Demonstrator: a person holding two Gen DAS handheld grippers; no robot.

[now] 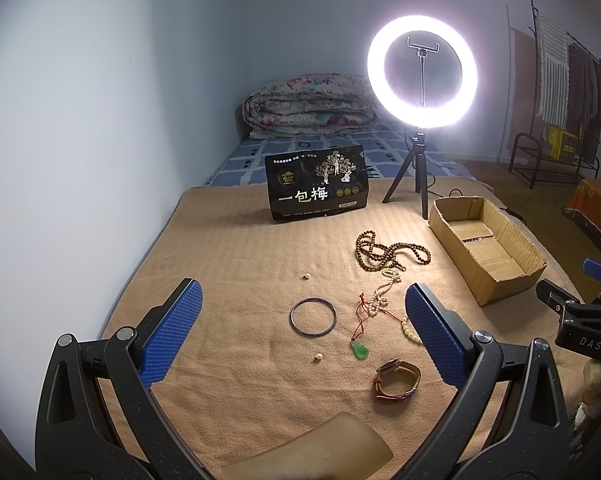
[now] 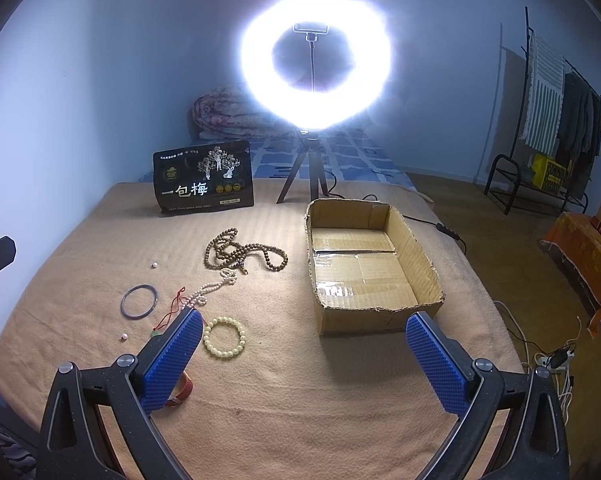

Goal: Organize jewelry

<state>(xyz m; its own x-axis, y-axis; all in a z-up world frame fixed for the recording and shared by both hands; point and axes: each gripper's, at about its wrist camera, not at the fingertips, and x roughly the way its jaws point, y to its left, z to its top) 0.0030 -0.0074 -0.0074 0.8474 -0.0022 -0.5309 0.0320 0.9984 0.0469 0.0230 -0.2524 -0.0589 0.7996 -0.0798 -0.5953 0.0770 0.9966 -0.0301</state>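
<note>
Jewelry lies on a tan blanket [image 1: 228, 264]: a brown bead necklace [image 1: 384, 254], a pearl strand [image 1: 384, 292], a dark metal bangle [image 1: 313, 316], a green pendant [image 1: 359, 349] on a red cord, a leather-strap watch [image 1: 397, 380], two loose pearls [image 1: 306, 276] [image 1: 318, 357] and a pale bead bracelet [image 2: 224, 337]. An empty cardboard box [image 2: 420, 256] stands to the right. My left gripper [image 1: 300, 332] is open above the bangle and pendant. My right gripper [image 2: 304, 356] is open, between the bracelet and the box.
A black snack bag [image 1: 317, 182] stands at the back of the blanket. A lit ring light [image 1: 422, 70] on a tripod stands behind the box, with a cable trailing right. A folded quilt [image 1: 308, 106] lies at the far end. A clothes rack [image 2: 556, 112] stands at right.
</note>
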